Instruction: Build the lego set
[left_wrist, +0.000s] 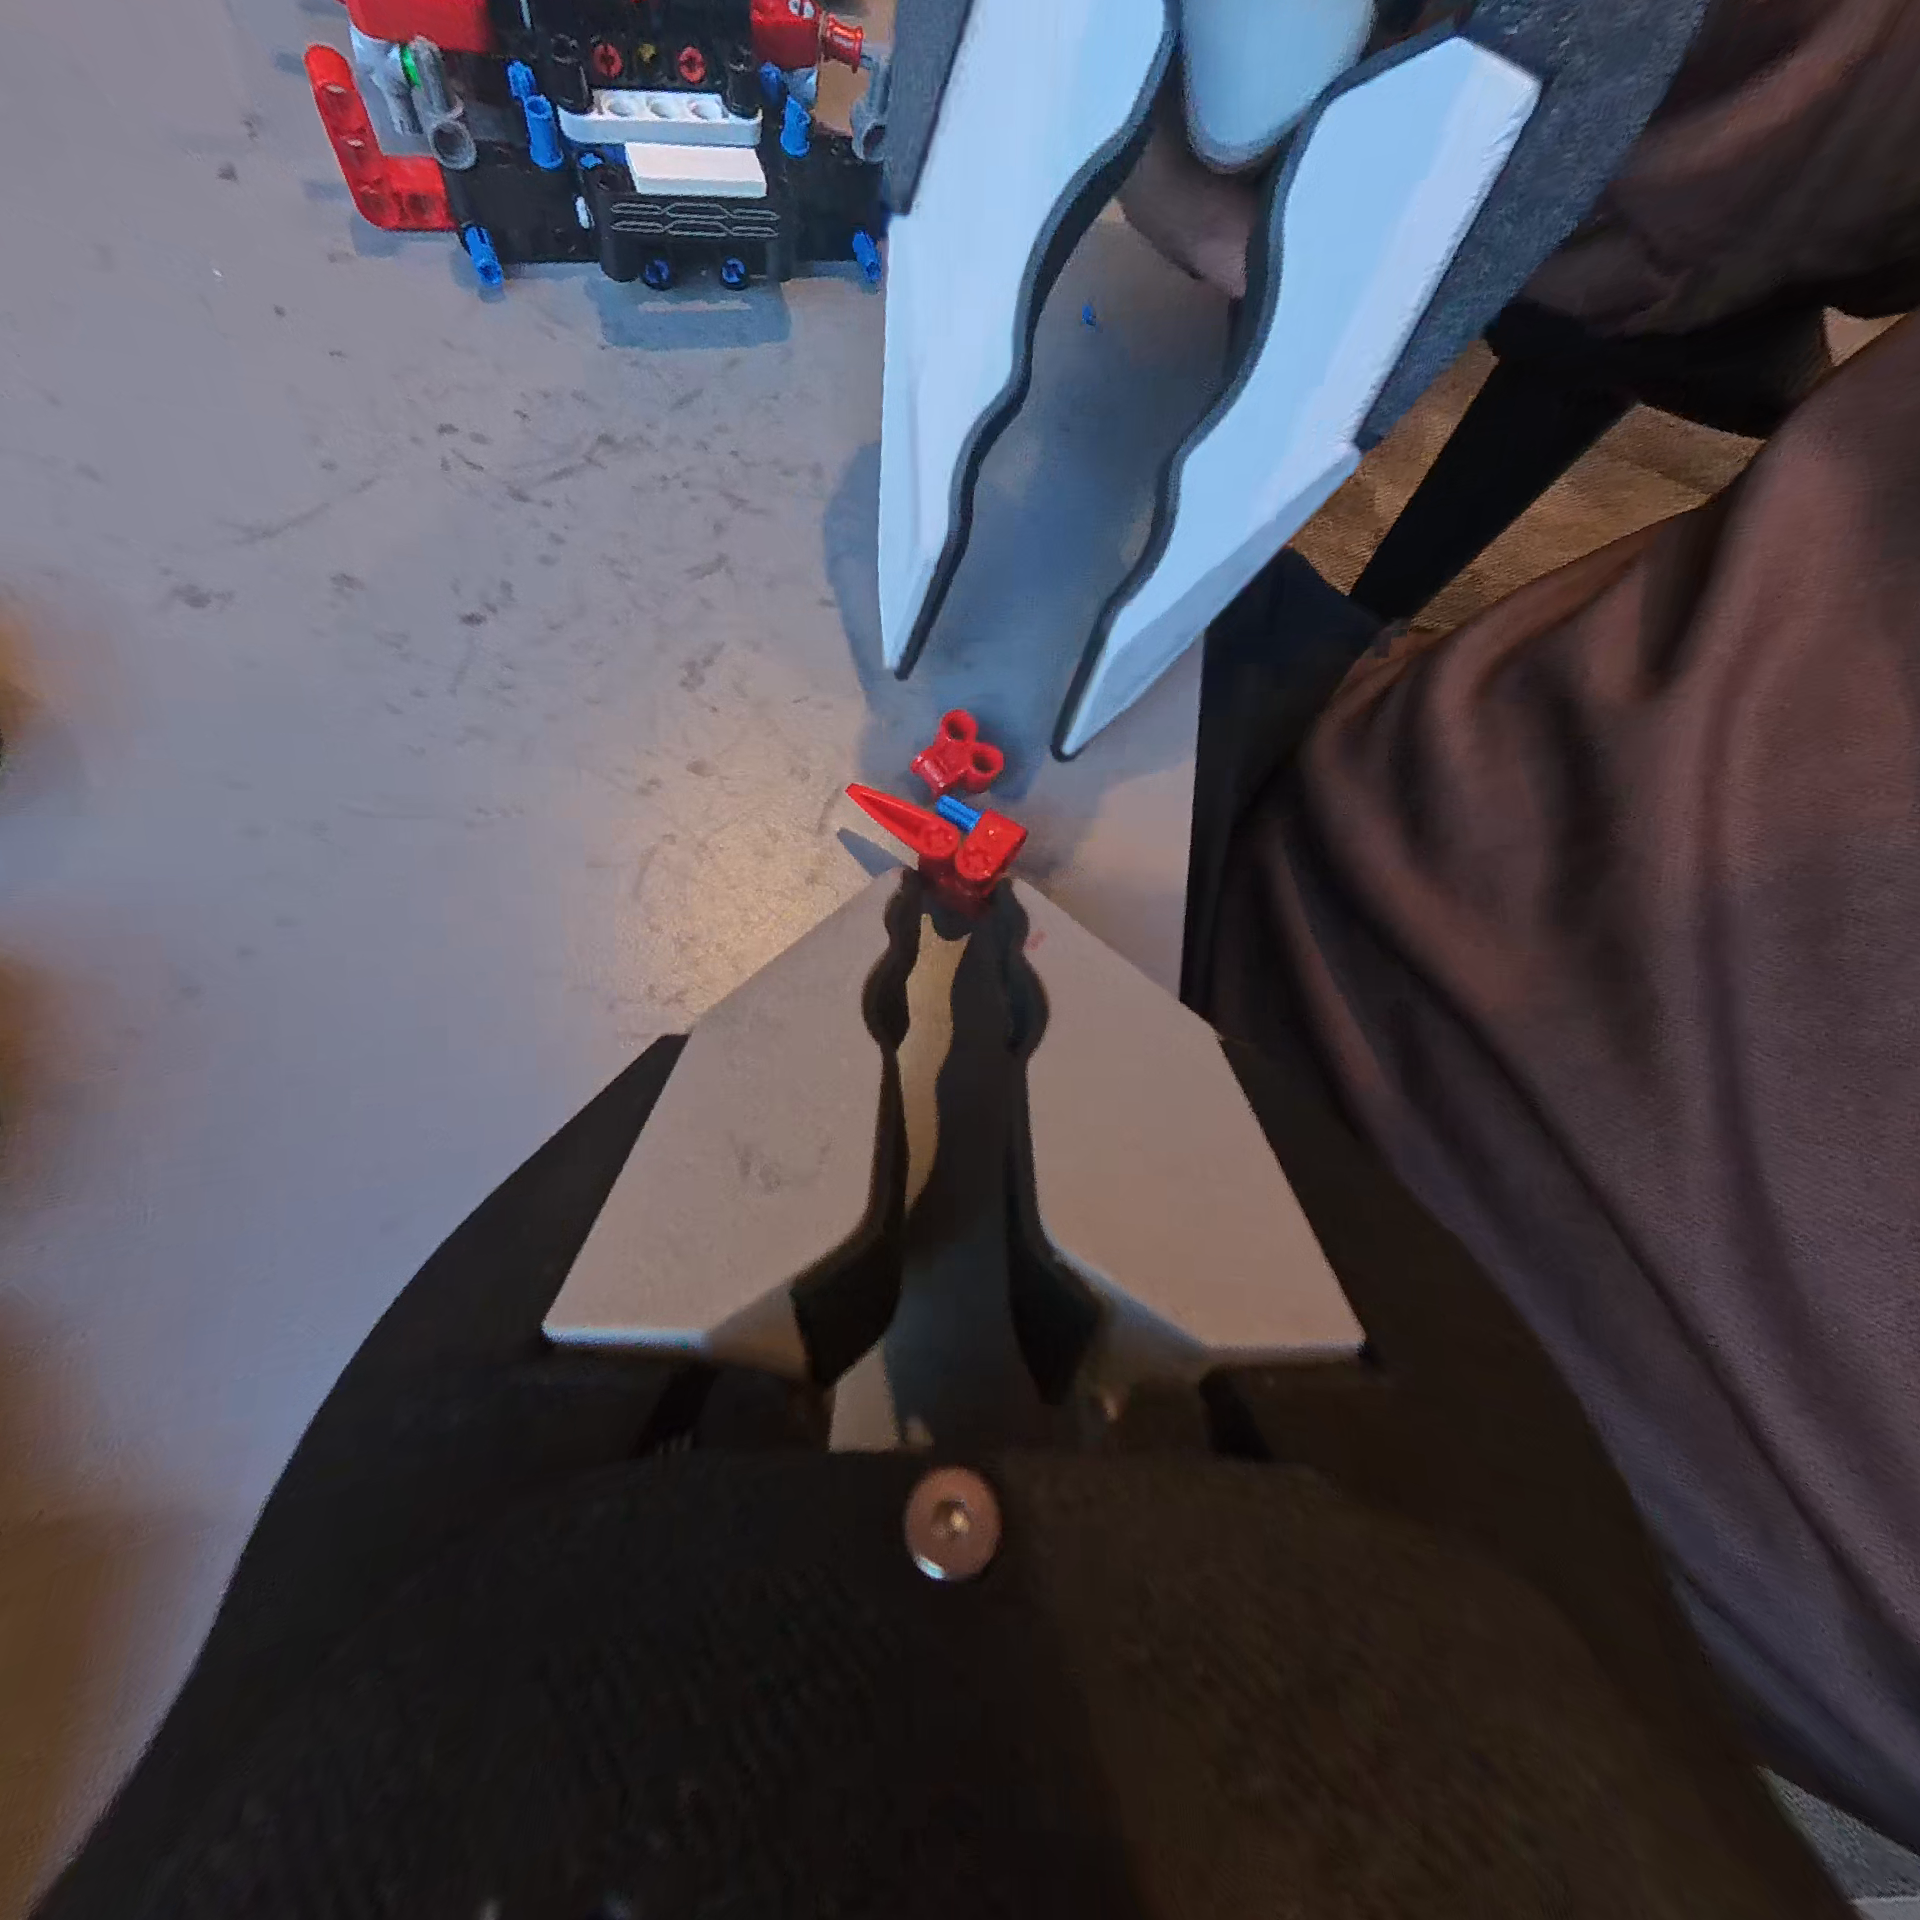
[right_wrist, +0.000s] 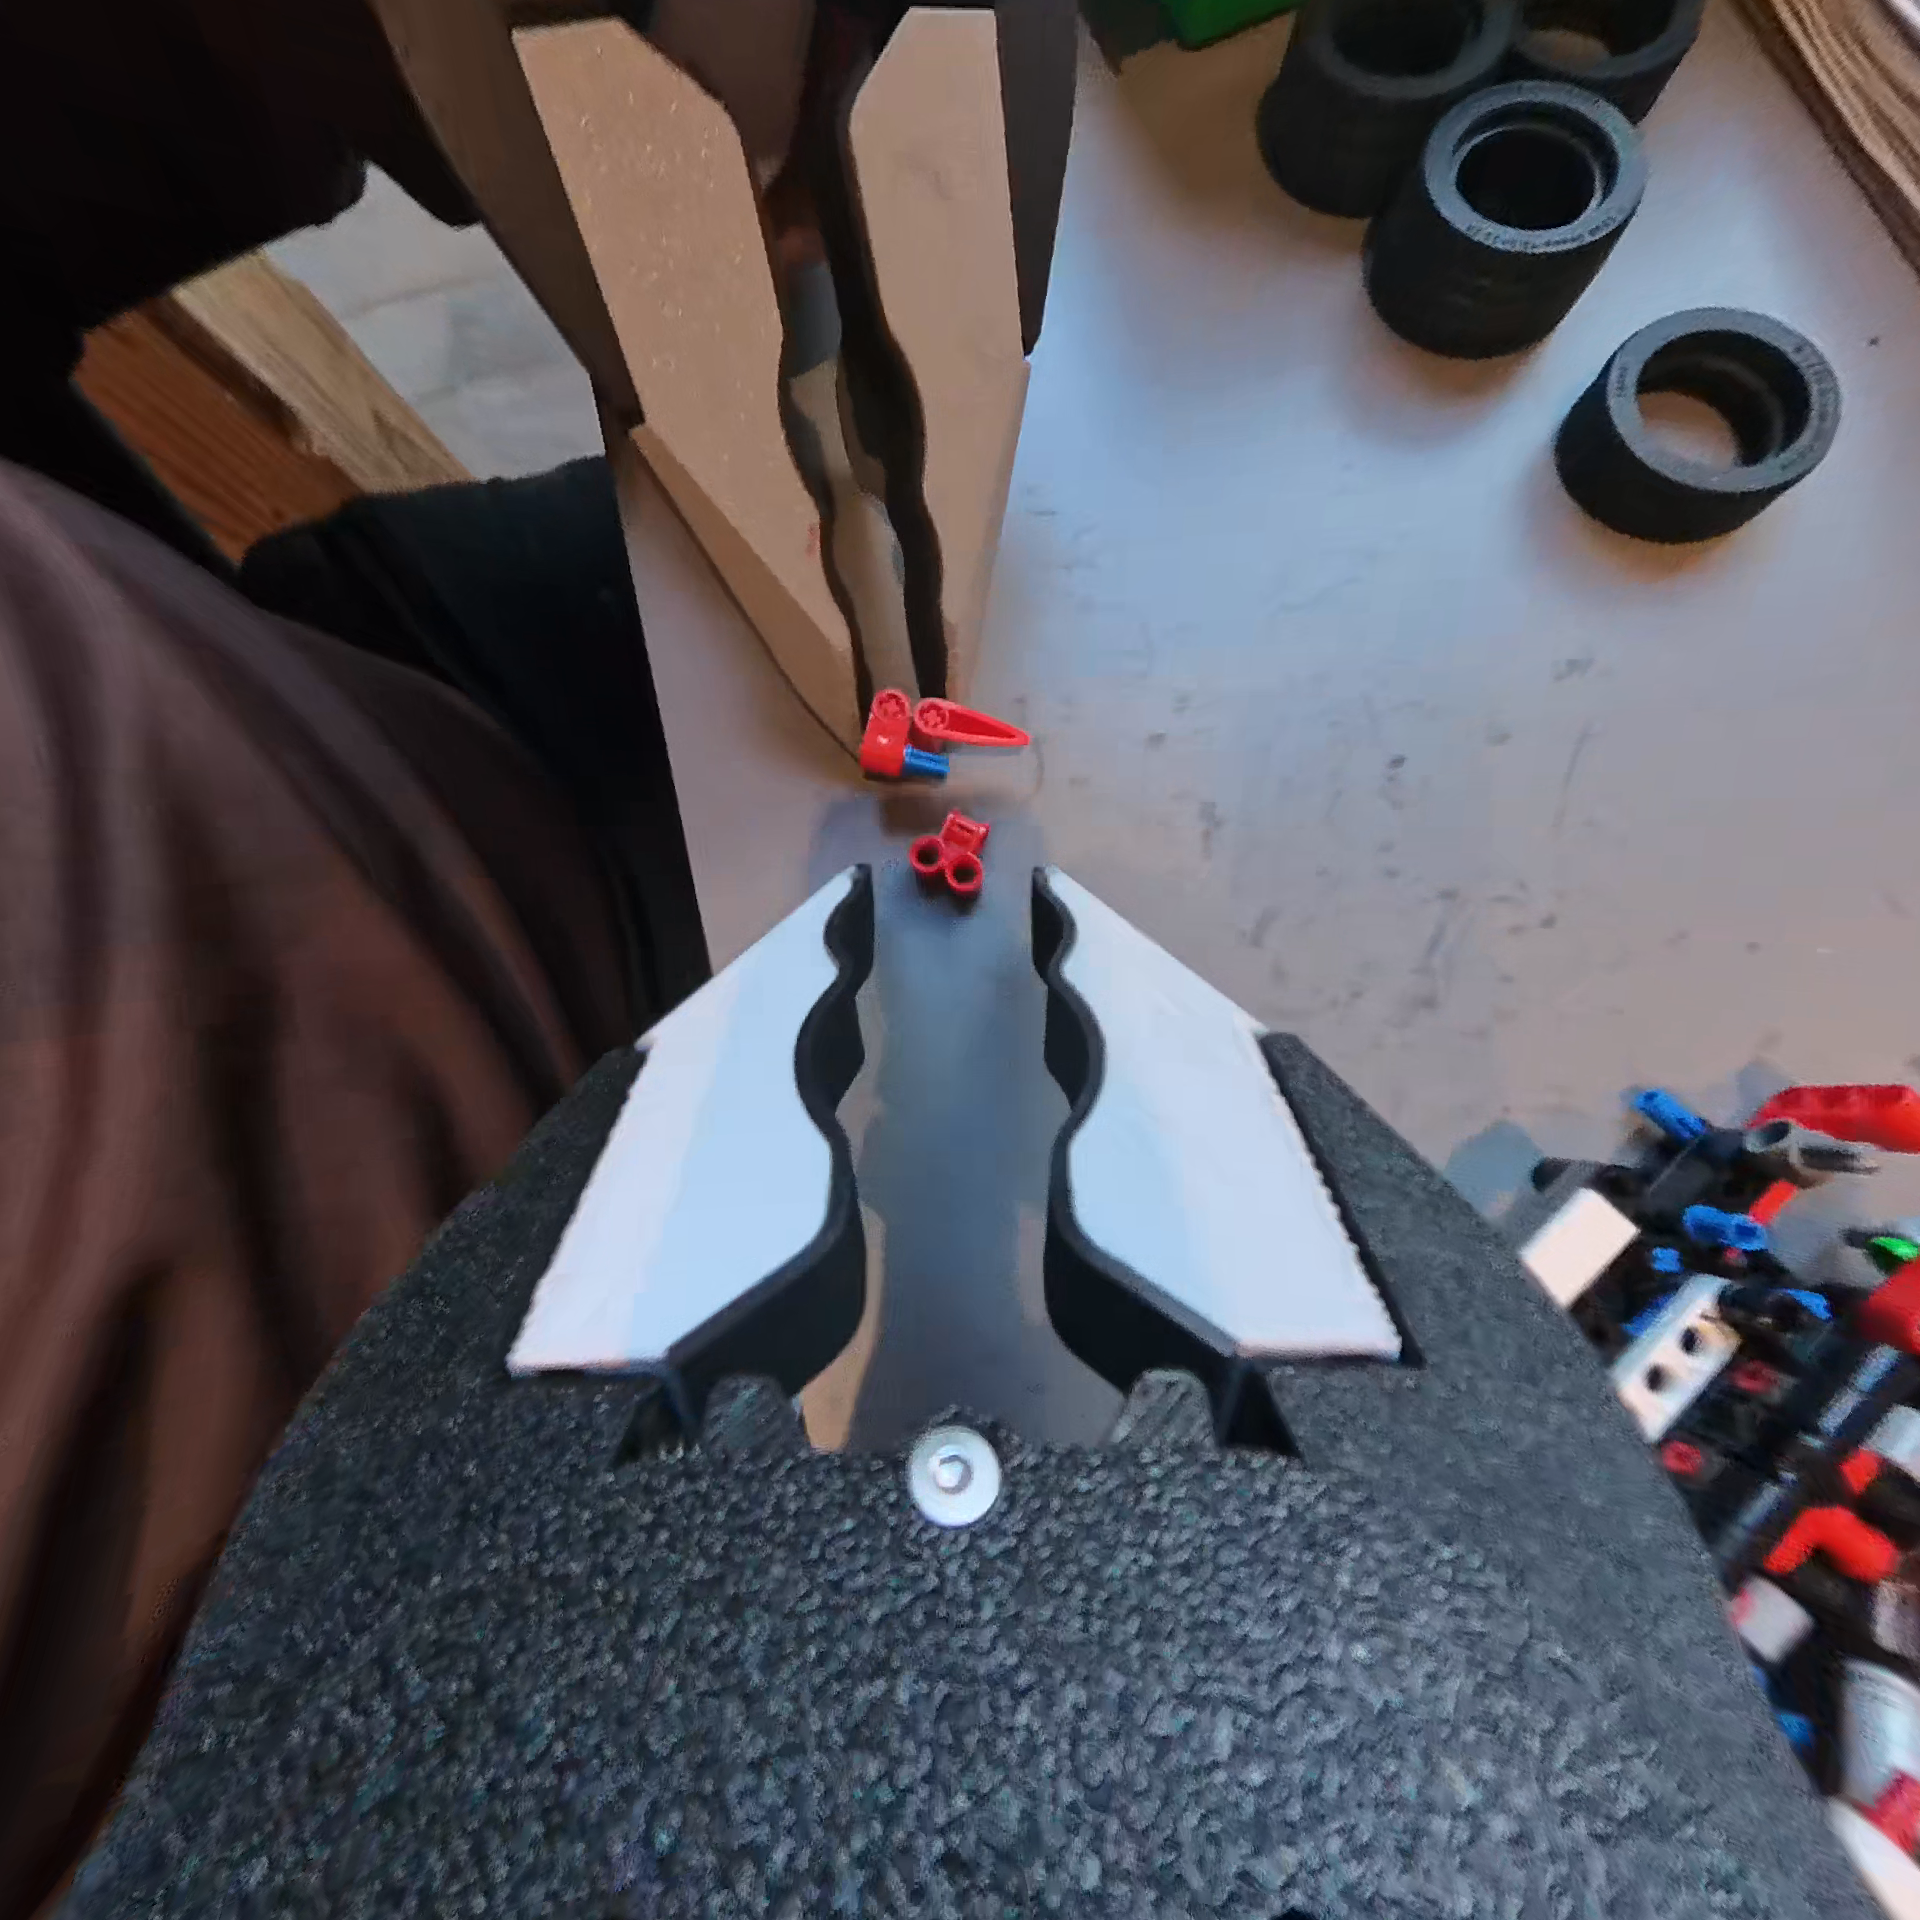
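Between both tips: left gripper (left_wrist: 948, 891) pinches glossy red spike assy w/ blue pin (left_wrist: 951, 831); right gripper (right_wrist: 951, 883) spread wide, small red connector (right_wrist: 948, 854) loose just ahead.

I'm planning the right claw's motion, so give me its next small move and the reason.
Probably ease the right claw forward and close it on the loose red connector. The claw is open, and the connector lies on the table just beyond its tips, untouched. The left claw is already shut on the small red assembly, whose blue pin points toward the connector.
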